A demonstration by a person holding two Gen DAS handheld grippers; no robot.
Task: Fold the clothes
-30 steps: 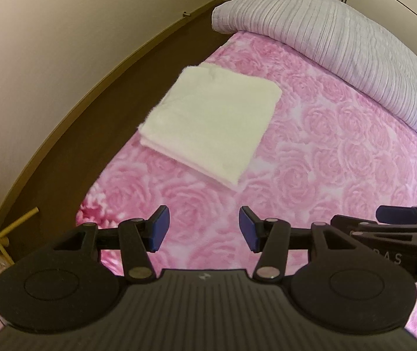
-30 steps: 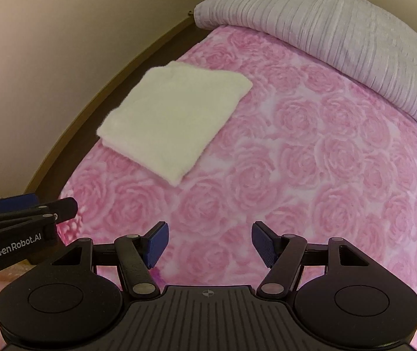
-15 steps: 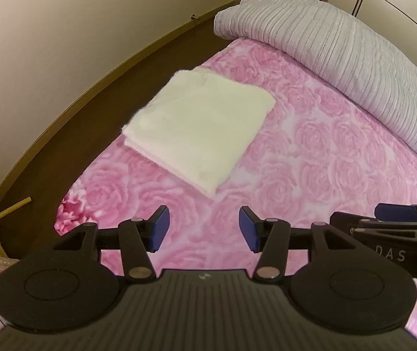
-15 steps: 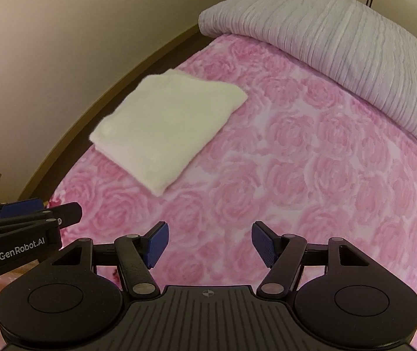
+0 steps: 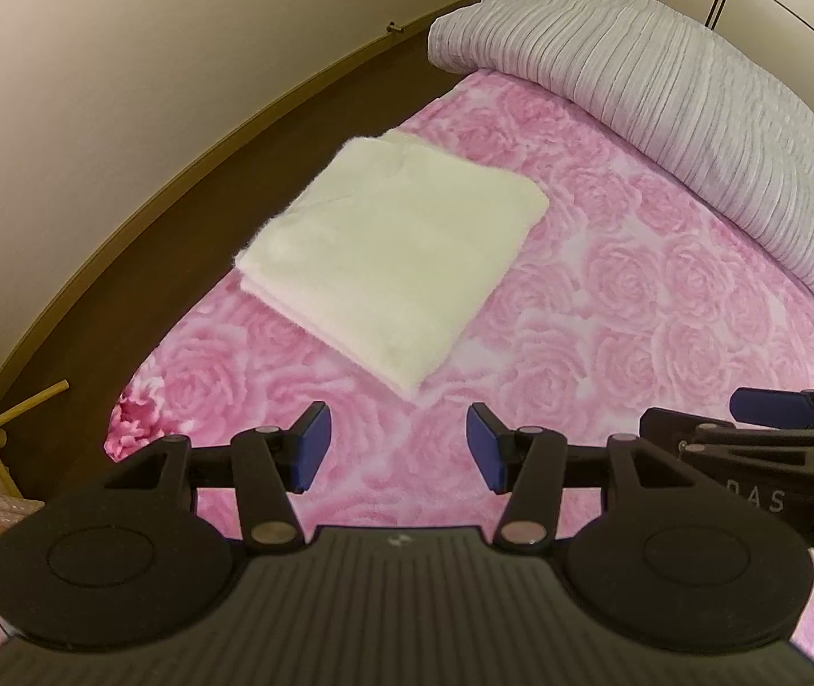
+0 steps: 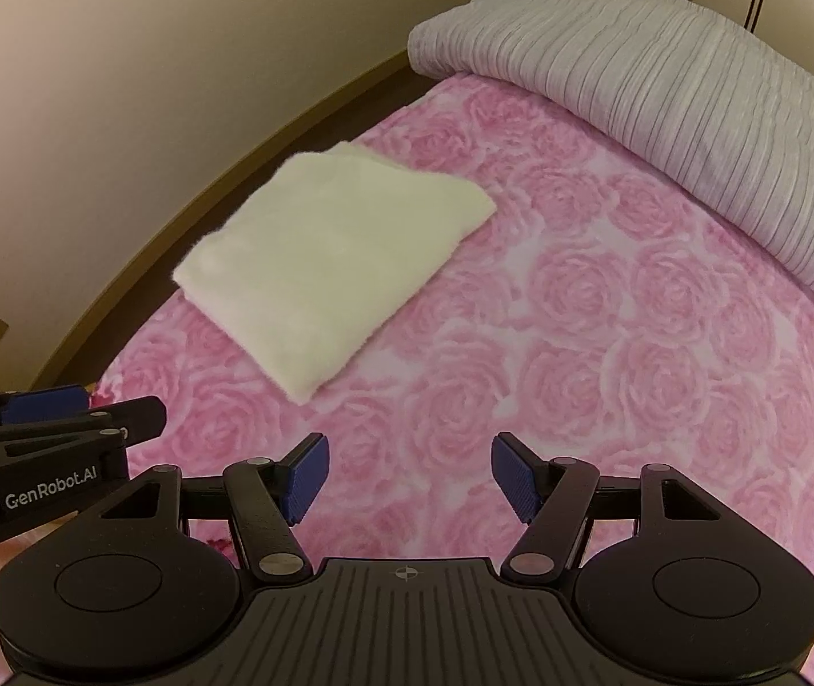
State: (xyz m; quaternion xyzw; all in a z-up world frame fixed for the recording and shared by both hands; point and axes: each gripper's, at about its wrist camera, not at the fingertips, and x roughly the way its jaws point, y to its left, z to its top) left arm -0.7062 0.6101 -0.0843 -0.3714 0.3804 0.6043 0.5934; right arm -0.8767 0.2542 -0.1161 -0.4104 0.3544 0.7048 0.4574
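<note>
At the far left of my left view a wooden stick [image 5: 27, 407] angles across the dark floor [image 5: 190, 217] beside the bed. My left gripper [image 5: 398, 446] hangs over the pink rose-print blanket [image 5: 607, 343], its blue pads standing apart with nothing between them. Just beyond it lies the cream fleece garment [image 5: 395, 263], folded into a neat rectangle (one corner pointing back toward my pads), resting flat near the blanket's left edge. My right gripper [image 6: 407, 477] is alongside, spread a bit wider and likewise empty, clear of the cloth. Farther right, a grey ribbed duvet [image 6: 664, 86] is heaped along the far edge.
</note>
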